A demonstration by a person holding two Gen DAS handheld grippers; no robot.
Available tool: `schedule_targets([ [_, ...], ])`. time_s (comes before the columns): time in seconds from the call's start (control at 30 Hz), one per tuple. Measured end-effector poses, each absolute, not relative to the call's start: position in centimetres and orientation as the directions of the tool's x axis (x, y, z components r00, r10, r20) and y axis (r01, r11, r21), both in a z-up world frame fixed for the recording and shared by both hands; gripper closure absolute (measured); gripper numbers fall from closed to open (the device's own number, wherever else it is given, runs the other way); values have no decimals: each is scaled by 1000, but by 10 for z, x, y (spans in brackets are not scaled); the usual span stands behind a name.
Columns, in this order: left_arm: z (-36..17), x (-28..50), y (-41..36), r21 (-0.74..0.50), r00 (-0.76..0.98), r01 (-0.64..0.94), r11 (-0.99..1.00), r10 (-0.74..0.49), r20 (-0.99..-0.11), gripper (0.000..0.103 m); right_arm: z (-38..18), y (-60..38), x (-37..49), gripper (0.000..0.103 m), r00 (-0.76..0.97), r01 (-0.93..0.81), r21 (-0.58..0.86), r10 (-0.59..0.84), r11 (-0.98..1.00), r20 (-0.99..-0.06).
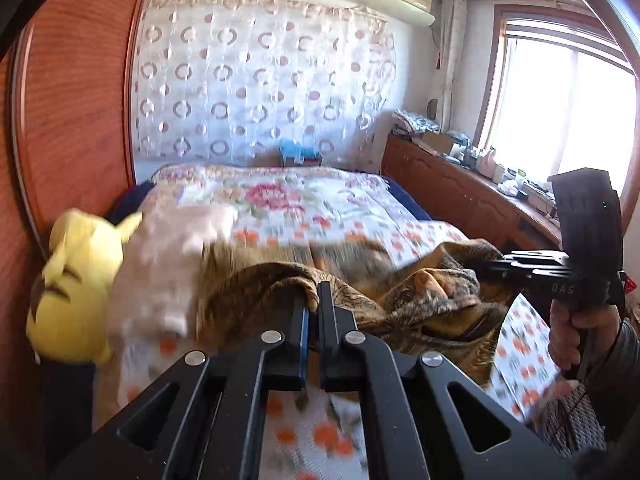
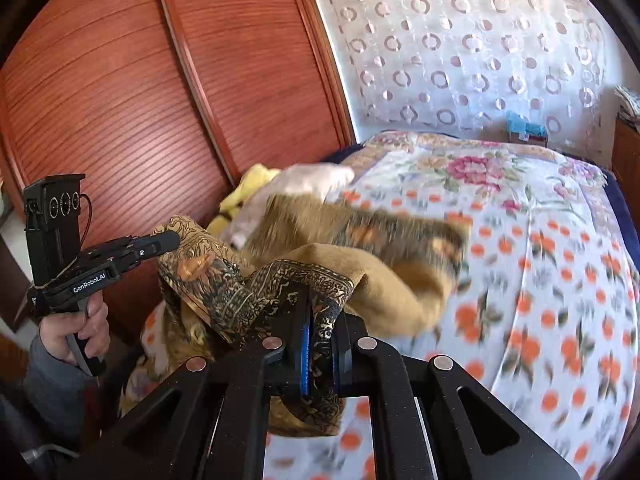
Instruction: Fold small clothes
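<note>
A brown and gold patterned garment (image 1: 404, 300) hangs lifted above the bed, stretched between both grippers. In the left wrist view my left gripper (image 1: 314, 300) is shut on one edge of the garment. My right gripper (image 1: 490, 266) reaches in from the right, its tips buried in the fabric, with a hand (image 1: 576, 332) on its grip. From the right wrist, the right gripper (image 2: 322, 316) is shut on the garment's (image 2: 384, 280) dark patterned border. The left gripper (image 2: 170, 241) pinches the cloth at the far left. The cloth's hanging part is blurred.
A flower-print bedspread (image 1: 320, 200) covers the bed below. A yellow plush toy (image 1: 76, 280) and a pale crumpled garment (image 1: 172, 268) lie at the bed's left side by the red-brown wardrobe (image 2: 120, 100). A cluttered wooden counter (image 1: 460, 184) runs under the window on the right.
</note>
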State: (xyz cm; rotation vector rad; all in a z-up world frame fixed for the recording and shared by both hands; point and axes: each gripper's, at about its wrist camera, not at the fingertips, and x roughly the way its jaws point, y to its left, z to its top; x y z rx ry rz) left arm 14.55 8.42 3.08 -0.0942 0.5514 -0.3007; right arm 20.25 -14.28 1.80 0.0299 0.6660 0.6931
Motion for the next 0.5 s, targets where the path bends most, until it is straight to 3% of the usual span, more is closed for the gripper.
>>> schedule_targets([
  [0.4,11,303,90,-118,770,181,976,-215,-600,98,-14,-134,362,96,548,-479,263,519,838,-656],
  [0.5,6,316,93,-109,758,171,979,-202,-620,90,-22,-125,386,94,529,-467,267,508,843,-680],
])
